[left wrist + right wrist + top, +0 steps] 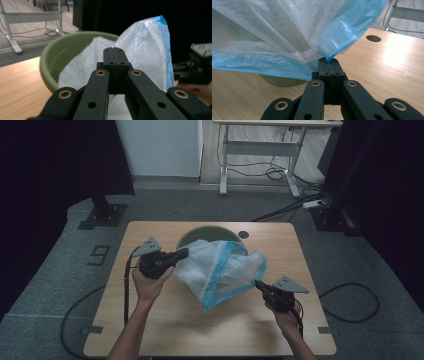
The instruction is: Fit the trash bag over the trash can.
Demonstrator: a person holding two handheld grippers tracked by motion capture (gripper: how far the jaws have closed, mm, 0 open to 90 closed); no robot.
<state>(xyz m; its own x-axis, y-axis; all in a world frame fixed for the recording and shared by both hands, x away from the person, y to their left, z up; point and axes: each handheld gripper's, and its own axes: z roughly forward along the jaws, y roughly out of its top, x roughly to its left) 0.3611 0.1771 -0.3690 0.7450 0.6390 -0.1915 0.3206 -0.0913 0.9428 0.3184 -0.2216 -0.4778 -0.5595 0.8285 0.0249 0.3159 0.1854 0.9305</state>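
stretching between the two grippers above the wooden table [150, 330], a translucent white plastic bag [220, 267] with a blue rim band is held up off the tabletop. the left gripper [183, 253] is seen in the high view at the bag's left side, level and pointing toward the bag; in the left gripper view its jaws are closed flush together, and the white film lies right behind the tips, though whether any of it is pinched between them cannot be told from that angle. the right gripper [258, 283] is placed at the bag's lower right corner; in the right gripper view its jaws are closed tight and a fold of the blue rim band [329, 53] is clamped at their tips, with the bag fanning up and away to the left.

behind and partly under the bag, a green round basin [200, 235] is set on the far middle of the table; its rim [75, 37] is seen just beyond the left gripper, with the bag draped over its near edge. a round cable hole [243, 234] is cut in the tabletop just to the right of the basin.

no brand, label or printing can be read on the bag, the basin or the grippers. a dark figure resembling a 9 [100, 254] is marked on the grey floor to the left of the table.
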